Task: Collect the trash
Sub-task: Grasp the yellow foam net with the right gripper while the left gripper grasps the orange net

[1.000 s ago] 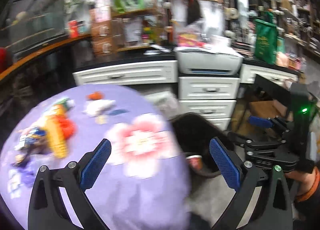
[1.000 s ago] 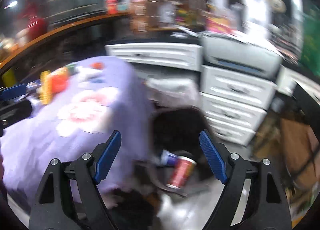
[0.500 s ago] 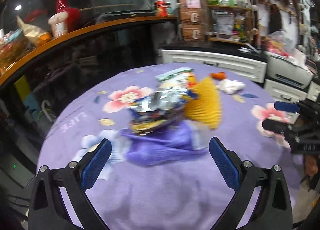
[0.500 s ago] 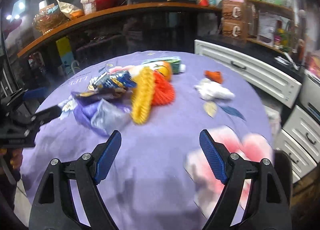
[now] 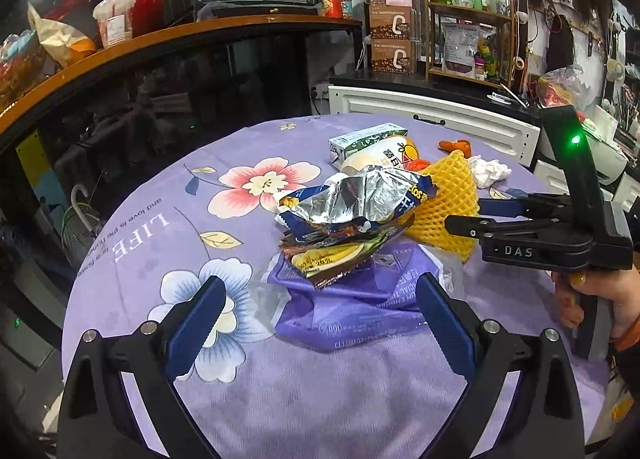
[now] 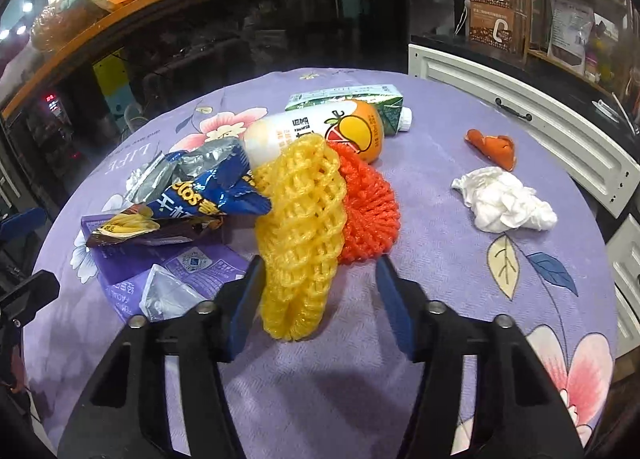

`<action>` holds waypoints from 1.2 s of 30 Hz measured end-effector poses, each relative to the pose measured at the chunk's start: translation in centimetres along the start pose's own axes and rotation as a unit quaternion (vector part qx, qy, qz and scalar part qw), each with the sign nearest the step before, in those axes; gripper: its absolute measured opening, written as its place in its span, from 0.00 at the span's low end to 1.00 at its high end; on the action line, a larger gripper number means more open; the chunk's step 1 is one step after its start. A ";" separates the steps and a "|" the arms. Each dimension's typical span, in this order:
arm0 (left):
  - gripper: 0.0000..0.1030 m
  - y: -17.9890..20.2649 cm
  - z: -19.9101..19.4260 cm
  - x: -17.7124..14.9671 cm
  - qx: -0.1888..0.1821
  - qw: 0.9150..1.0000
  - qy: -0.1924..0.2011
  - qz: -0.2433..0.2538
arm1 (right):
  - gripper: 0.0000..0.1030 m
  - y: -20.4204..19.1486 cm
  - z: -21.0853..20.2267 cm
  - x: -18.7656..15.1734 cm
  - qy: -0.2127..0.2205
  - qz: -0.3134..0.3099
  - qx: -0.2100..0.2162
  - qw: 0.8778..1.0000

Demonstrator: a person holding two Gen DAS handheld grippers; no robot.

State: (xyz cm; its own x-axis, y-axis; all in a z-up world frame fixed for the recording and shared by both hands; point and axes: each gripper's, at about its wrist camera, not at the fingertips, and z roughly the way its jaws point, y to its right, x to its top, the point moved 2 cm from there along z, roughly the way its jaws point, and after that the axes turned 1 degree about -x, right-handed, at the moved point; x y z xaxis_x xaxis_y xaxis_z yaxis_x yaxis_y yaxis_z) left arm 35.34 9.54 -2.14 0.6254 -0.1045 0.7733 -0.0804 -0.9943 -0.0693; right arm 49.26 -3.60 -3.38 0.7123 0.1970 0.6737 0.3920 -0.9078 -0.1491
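Right gripper [image 6: 320, 299] jaws apart, straddling the near end of one yellow foam net [image 6: 300, 227], not clamped. Left gripper [image 5: 320, 315] wide open over one purple wrapper [image 5: 352, 299]. Trash pile mid-table: two snack bags [image 5: 356, 211], one orange net [image 6: 368, 211], one bottle [image 6: 316, 131], one carton [image 6: 344, 97]. One tissue wad [image 6: 504, 205] and one peel [image 6: 492, 143] lie apart, toward the tablecloth [image 6: 440, 379] edge; bare cloth near both grippers.
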 end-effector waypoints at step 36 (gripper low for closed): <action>0.84 8.6 7.4 6.3 -0.008 0.986 -0.064 0.151 | 0.16 3.2 -12.3 -4.2 0.097 0.024 -0.039 0.994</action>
State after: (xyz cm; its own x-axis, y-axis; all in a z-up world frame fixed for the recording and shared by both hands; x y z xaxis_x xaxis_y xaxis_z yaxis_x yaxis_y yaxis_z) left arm 44.27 0.16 -2.54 0.6634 -0.3985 0.6333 -0.2898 -0.9172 -0.2736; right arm 40.33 -11.86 2.21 0.6008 0.0840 0.7950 0.3084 -0.9418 -0.1336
